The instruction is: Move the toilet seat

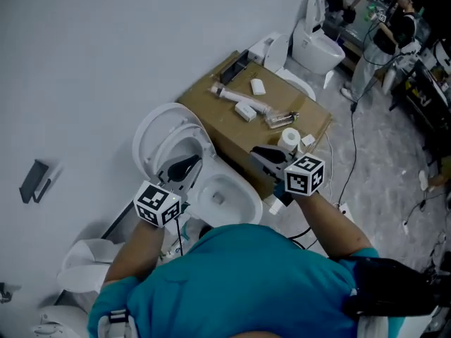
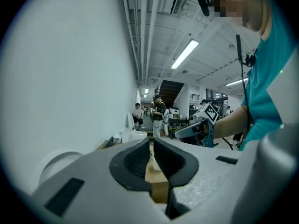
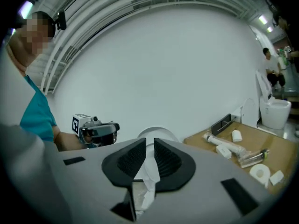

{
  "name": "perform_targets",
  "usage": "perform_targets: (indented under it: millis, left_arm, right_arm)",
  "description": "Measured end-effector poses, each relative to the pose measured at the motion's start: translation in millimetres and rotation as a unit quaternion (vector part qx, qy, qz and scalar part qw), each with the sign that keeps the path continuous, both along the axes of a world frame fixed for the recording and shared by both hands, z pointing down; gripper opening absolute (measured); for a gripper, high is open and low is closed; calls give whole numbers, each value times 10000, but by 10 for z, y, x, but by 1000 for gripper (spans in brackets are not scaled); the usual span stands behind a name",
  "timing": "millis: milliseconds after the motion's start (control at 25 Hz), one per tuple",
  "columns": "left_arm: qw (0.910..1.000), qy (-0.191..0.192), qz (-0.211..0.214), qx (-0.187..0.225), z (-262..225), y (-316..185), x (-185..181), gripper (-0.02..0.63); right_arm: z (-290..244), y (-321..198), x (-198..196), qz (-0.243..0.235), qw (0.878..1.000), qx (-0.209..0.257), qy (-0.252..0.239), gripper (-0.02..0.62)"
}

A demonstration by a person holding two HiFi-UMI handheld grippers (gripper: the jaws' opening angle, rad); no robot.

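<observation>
The white toilet (image 1: pixel 227 197) stands against the wall with its seat and lid (image 1: pixel 161 134) raised upright. My left gripper (image 1: pixel 184 167) hovers over the bowl's back, just in front of the raised seat; its jaws (image 2: pixel 152 158) stand a narrow slit apart with nothing between them. My right gripper (image 1: pixel 262 155) hangs at the bowl's right side, beside the cardboard box (image 1: pixel 313 115). Its jaws (image 3: pixel 149 158) are also a narrow slit apart. White material shows through that slit, and I cannot tell whether it is the toilet behind or something between the pads. The round lid (image 3: pixel 156 132) shows beyond them.
The cardboard box carries a white pipe (image 1: pixel 238 97), small white parts and a tape roll (image 1: pixel 288 137). A second toilet (image 1: pixel 318 42) stands at the back right, with people and cluttered benches (image 1: pixel 394 27) beyond. Cables (image 1: pixel 352 153) run over the floor at right.
</observation>
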State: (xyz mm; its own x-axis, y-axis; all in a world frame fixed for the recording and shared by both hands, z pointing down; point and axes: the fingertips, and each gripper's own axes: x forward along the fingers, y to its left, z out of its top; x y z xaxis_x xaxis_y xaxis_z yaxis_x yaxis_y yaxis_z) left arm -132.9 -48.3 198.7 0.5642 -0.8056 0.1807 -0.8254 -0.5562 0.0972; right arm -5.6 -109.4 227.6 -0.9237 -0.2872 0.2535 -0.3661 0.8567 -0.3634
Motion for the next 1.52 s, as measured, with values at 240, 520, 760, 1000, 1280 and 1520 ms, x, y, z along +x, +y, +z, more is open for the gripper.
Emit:
perform_targets:
  millis: [240, 520, 760, 1000, 1280, 1520]
  left_arm:
    - [9963, 199, 738, 386, -439, 56, 536, 6]
    - [9934, 454, 972, 395, -631, 147, 949, 5]
    - [9940, 630, 847, 275, -693, 215, 915, 6]
    - [9950, 632, 748, 204, -658, 207, 853, 5]
    - [9954, 646, 699, 92, -563, 171, 781, 5]
    - [9955, 400, 855, 32, -580, 109, 772, 5]
  right_arm:
    - [-426, 137, 741, 515, 9982, 236, -207, 3]
    - [-739, 402, 1248, 644, 9938, 904, -13, 0]
    - [-758, 620, 1167, 279, 9901, 1364, 169, 0]
    - [-835, 539, 1074, 147, 9883, 1503, 191, 0]
    - [-770, 478, 1052, 187, 9897, 1406, 201, 0]
    - [-806, 436, 1034, 113, 9884, 1475, 336, 0]
